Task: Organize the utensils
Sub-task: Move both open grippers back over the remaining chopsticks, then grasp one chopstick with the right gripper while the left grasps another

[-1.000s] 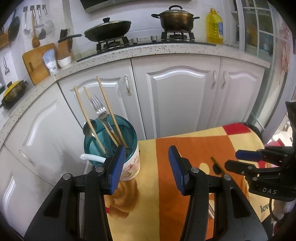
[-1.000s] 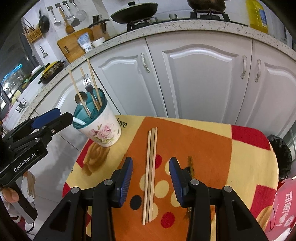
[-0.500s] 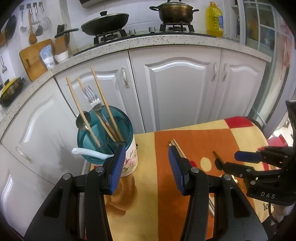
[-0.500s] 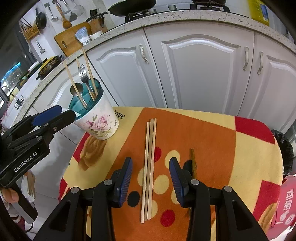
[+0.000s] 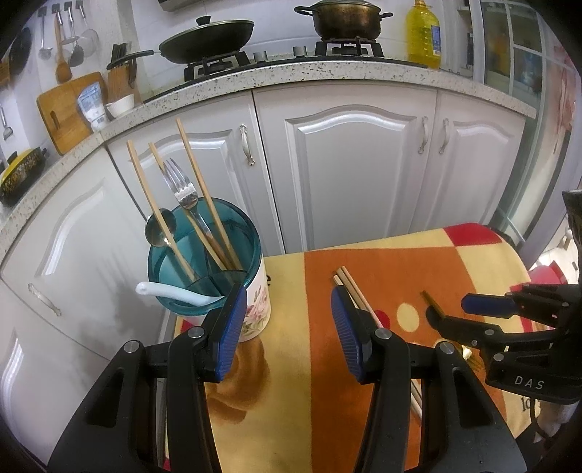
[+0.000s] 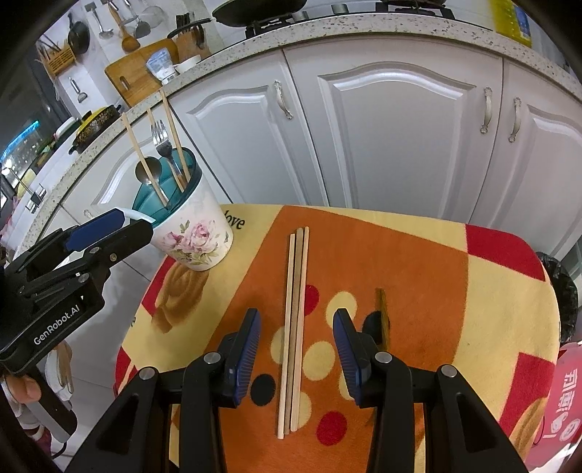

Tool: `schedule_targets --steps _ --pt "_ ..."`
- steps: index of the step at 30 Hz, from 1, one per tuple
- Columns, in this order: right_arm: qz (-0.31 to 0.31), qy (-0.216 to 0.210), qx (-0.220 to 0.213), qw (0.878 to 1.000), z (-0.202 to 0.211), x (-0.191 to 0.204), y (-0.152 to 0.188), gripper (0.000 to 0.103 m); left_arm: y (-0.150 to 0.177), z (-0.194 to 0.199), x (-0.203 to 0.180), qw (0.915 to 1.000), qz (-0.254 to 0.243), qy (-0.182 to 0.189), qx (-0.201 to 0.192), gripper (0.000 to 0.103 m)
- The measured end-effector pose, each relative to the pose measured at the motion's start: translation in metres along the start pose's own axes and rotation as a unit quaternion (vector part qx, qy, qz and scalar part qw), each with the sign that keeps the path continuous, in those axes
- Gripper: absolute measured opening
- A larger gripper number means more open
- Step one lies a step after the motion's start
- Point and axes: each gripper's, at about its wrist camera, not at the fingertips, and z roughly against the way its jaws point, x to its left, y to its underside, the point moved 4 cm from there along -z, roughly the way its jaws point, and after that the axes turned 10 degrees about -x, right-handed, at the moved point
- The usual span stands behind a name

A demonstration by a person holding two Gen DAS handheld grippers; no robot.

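Note:
A floral utensil cup [image 6: 194,238] with a teal insert [image 5: 203,251] stands at the table's left corner, holding chopsticks, a fork [image 5: 182,189], a spoon and a white ladle. Three wooden chopsticks [image 6: 295,320] lie side by side on the orange cloth, and their tips show in the left wrist view [image 5: 351,287]. A dark utensil [image 6: 382,313] lies to their right. My right gripper [image 6: 296,351] is open, hovering over the near half of the chopsticks, which lie between its fingers. My left gripper [image 5: 287,333] is open and empty, just right of the cup.
The small table wears an orange, yellow and red patterned cloth [image 6: 436,262]. White cabinet doors [image 5: 349,163] stand close behind it under a speckled counter with a stove, pans and an oil bottle [image 5: 423,34]. A red bag [image 6: 560,411] sits at the right.
Both grippers have pulled back and risen slightly. More of the cloth and the chopsticks shows now. Both stay open and nothing on the table has moved.

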Motion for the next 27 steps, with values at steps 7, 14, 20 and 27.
schedule_targets --steps 7,14,20,27 --pt "-0.012 -0.005 0.002 1.000 -0.010 -0.004 0.001 0.040 0.006 -0.006 0.004 0.9996 0.019 0.016 0.013 0.048" --pt "-0.021 -0.009 0.023 0.999 -0.050 -0.009 0.003 0.031 0.025 -0.019 0.007 0.9966 0.051 0.040 0.050 0.048" --pt "0.000 0.002 0.059 0.998 -0.098 -0.005 0.004 0.023 0.039 -0.029 0.009 0.9930 0.075 0.051 0.075 0.048" --pt "0.014 0.016 0.078 0.997 -0.117 -0.009 0.009 0.016 0.050 -0.043 0.005 0.9905 0.076 0.059 0.098 0.048"
